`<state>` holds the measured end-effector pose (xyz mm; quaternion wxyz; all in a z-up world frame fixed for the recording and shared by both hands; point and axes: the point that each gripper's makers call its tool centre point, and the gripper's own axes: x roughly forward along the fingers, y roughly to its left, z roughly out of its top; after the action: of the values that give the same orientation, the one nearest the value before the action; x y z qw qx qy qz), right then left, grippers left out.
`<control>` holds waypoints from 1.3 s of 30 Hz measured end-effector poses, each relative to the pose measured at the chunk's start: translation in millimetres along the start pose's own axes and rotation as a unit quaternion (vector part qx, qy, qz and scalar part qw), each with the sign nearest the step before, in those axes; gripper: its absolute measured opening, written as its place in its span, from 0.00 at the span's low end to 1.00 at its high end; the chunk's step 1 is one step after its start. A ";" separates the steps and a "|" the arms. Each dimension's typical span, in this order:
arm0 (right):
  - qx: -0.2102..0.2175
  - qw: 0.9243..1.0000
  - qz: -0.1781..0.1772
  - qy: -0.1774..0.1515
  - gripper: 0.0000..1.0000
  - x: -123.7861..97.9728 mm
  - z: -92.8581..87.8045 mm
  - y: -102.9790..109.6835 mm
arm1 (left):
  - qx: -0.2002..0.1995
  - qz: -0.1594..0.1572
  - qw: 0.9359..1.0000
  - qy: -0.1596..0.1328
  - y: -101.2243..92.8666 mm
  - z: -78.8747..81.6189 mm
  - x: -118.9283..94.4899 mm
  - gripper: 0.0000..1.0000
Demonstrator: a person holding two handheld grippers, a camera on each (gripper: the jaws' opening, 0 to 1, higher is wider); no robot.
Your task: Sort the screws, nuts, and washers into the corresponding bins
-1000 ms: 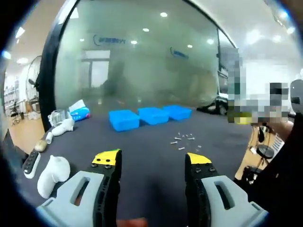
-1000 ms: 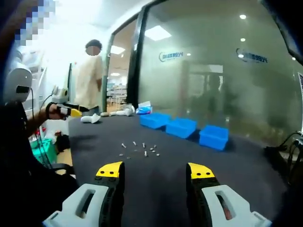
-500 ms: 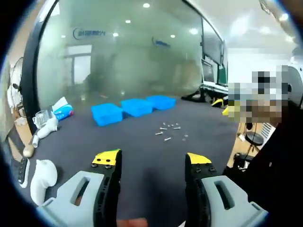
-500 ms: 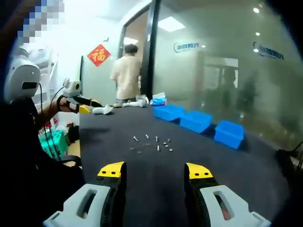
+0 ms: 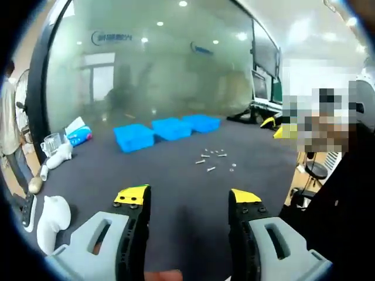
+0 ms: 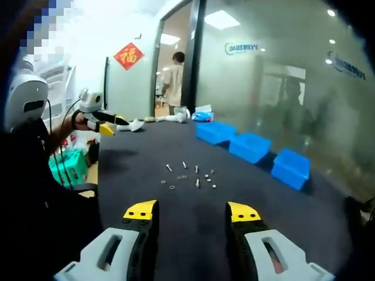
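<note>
Right gripper view has swung in toward the loose screws, nuts and washers (image 6: pixel 188 177) mid-worktop (image 6: pixel 246 193), three blue bins (image 6: pixel 250 146) along the far edge, and both the right hand-held gripper (image 6: pixel 191 212) and left hand-held gripper (image 5: pixel 188 197) gape wide, empty, sorting unstarted.

A dark desk (image 6: pixel 246 193) carries loose screws, nuts and washers (image 6: pixel 188 177) at centre, three blue bins (image 6: pixel 252 147) toward 2 o'clock, white objects (image 5: pixel 50 213) at 8 o'clock.

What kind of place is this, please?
Probably an office or lab workspace: a frosted glass wall with logos, recessed ceiling lights, and a dark table holding three blue bins and scattered small hardware.
</note>
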<state>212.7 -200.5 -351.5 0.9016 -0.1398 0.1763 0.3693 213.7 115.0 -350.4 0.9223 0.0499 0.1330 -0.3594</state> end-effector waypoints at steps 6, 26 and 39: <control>-0.016 0.999 0.029 0.033 0.37 21.0 10.2 1.0 | 0.004 -0.004 1.000 0.003 0.7 -2.1 -0.2 0.51; -0.085 0.972 0.123 0.180 0.28 106.7 11.8 7.2 | 0.007 -0.003 1.000 0.015 -3.3 -12.2 0.2 0.51; -0.108 0.952 0.147 0.246 0.22 129.5 -5.3 9.9 | 0.010 0.003 1.000 0.012 -3.6 -10.2 -0.6 0.51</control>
<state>290.6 -115.8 -412.0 0.7456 -0.2955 0.3708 0.4684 208.8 114.7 -360.0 0.9213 0.0641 0.1401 -0.3569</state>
